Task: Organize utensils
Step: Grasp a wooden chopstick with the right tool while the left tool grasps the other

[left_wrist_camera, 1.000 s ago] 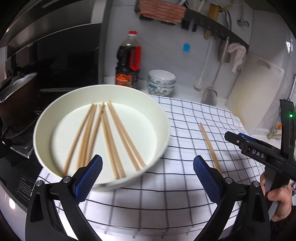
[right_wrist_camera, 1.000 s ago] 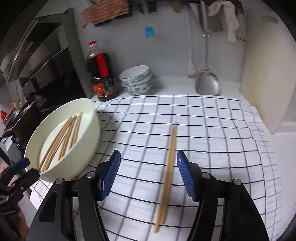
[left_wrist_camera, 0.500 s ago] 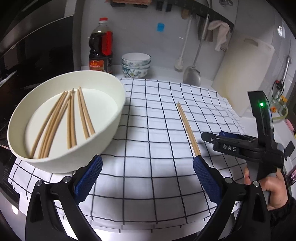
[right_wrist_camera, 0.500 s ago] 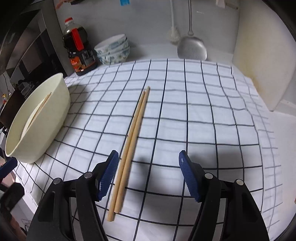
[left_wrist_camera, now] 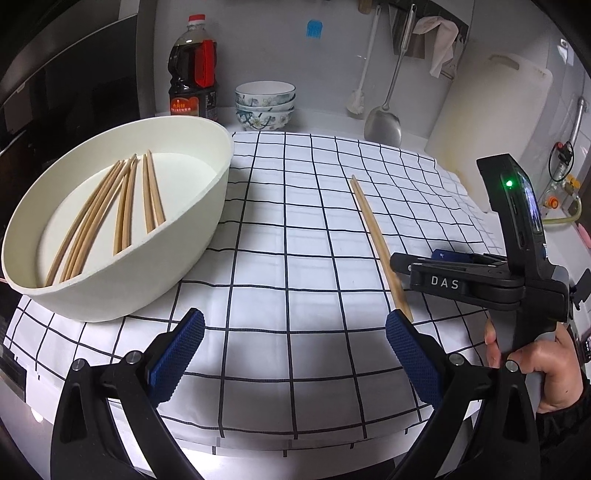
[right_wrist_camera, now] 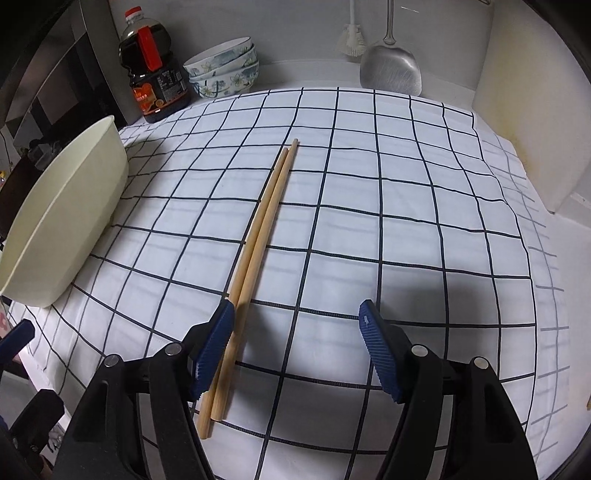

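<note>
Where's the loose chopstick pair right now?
The chopstick pair lies on the checked cloth, right of the white basin, beside the right gripper's left finger.

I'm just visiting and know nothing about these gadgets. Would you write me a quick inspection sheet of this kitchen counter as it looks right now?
Surface: checked cloth spread over the counter, some wrinkles at its right edge.
Job's things: a pair of chopsticks lying side by side on the cloth; more chopsticks lying in the white basin at the left.
Clutter: sauce bottle, stacked bowls, metal spatula, brush, cutting board along the back wall.
Grippers: left gripper open, holding nothing; right gripper open, the chopsticks' near ends beside its left jaw, not gripped.
Cables: a hose at the far right.
Surroundings: stove area, dark, at the left; hanging cloth.
</note>
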`<state>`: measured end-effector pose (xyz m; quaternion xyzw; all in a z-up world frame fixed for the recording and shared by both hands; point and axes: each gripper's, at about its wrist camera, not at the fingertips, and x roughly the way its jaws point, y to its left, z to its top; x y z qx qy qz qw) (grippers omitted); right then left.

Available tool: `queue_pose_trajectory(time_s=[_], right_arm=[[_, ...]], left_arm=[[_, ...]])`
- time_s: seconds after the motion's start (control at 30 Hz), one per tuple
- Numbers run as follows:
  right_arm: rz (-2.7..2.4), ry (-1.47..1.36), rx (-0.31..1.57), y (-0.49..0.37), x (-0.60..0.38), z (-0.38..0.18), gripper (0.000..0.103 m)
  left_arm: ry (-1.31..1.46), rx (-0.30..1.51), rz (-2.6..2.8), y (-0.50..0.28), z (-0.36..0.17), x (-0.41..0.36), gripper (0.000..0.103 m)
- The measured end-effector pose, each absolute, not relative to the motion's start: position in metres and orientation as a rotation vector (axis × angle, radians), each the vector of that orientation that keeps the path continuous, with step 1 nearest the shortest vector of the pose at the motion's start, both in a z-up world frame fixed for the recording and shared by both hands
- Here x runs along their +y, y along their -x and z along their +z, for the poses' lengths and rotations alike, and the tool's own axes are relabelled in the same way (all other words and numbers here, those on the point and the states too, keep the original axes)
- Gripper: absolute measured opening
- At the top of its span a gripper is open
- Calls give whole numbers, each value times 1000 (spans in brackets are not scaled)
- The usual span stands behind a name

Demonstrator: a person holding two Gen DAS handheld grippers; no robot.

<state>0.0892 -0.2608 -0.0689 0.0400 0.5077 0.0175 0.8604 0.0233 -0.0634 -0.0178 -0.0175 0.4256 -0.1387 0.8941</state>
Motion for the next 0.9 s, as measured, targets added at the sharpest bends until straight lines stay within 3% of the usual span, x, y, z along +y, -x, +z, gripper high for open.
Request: queue_pose_trajectory(time_s=[0.47,0.77,0.9], right_arm=[[10,90,1020,-86,-242,-72,70],[0,-7,1015,-86,-274,-71,38],[-16,-36,1016,-87,-292,-71,38]], left_arm=[[29,896,-284,-29,-24,-70,97],[12,918,-284,-42,-34,-86,97],[-3,931,-283,-50,-38,-100,97]])
